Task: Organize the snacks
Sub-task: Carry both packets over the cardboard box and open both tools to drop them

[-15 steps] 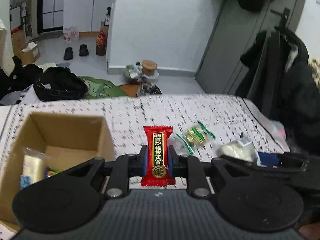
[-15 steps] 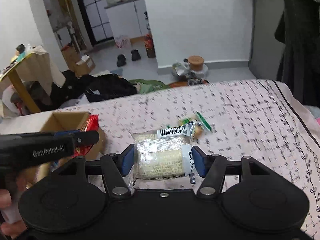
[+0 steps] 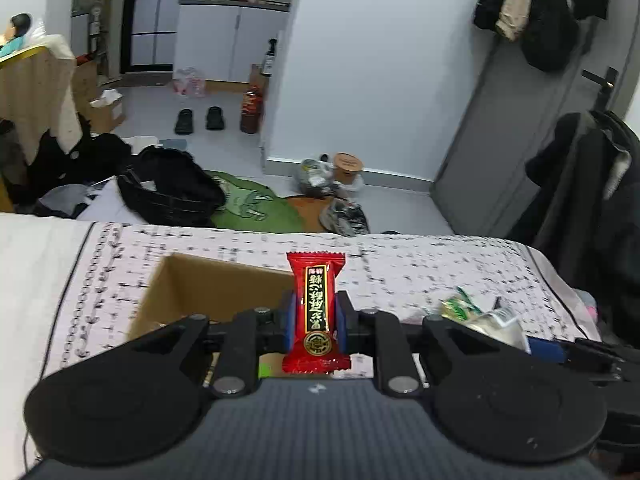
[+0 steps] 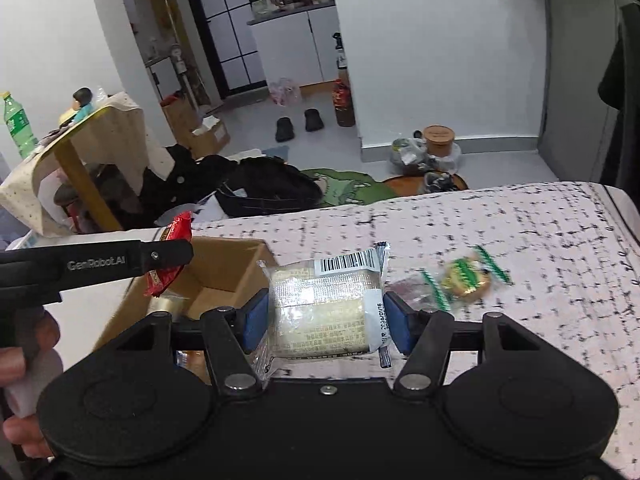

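Your left gripper [image 3: 315, 322] is clamped narrow on a red candy bar [image 3: 316, 308], which stands with its long axis running straight away from you along the fingers, its far end above the cardboard box [image 3: 208, 292]. Your right gripper [image 4: 326, 320] is closed at a middling width on a clear-wrapped cake [image 4: 324, 312], pads against its short ends, so its long axis lies crosswise between the fingers with the barcode label at the far edge. From the right wrist view you see what the left view cannot: the left gripper from the side, held over the box's left wall, with the red bar sticking out beyond its tip and slanting, and part of your hand [image 4: 24, 364] on its handle at the frame's left edge. That view also shows the box's inner corner just left of the cake. The left wrist view in turn shows the right gripper only as a dark shape at the lower right, with the cake's wrapper beside it. Farther out on the patterned bedspread [image 4: 520, 248], toward its right side, lies a green-striped candy [image 4: 466, 278], blurred in both views, well clear of the box.
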Action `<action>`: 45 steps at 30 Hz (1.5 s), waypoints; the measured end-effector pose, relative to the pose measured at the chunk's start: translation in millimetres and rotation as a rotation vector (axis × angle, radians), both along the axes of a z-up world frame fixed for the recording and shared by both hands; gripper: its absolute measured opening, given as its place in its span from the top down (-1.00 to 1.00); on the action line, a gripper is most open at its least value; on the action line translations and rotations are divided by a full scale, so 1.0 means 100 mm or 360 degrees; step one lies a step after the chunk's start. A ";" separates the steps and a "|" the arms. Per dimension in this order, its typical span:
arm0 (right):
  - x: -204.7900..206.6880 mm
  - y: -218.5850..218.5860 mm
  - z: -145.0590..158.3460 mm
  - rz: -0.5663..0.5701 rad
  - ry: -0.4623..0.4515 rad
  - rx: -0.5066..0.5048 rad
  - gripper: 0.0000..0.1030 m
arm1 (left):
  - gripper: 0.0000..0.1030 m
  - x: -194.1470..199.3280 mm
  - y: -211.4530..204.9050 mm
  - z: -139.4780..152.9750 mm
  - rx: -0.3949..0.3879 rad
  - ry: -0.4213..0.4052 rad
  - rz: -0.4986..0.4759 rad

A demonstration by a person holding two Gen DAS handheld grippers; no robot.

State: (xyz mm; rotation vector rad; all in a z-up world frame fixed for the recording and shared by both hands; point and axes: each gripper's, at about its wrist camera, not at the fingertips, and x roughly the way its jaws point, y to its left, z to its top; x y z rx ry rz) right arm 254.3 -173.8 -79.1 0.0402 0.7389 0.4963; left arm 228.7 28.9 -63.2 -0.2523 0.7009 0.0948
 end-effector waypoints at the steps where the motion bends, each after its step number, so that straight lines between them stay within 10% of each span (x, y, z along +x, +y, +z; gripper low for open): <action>1: -0.01 0.03 0.00 0.0005 0.0000 0.0004 -0.13 | 0.64 0.00 0.06 -0.01 0.0000 0.0005 0.0015; 18: 0.07 0.65 -0.02 0.0095 0.0018 0.0020 -0.13 | 0.57 0.08 0.65 -0.25 -0.0101 0.0058 0.0211; 33: 0.22 1.04 -0.01 0.0160 -0.0001 0.0051 -0.26 | -0.36 -0.18 0.91 -0.18 -0.0154 -0.0017 0.0378; 45: 0.19 0.62 -0.05 0.0009 -0.0016 -0.0010 -0.72 | -0.53 -0.17 0.83 -0.17 -0.0177 0.0030 0.0397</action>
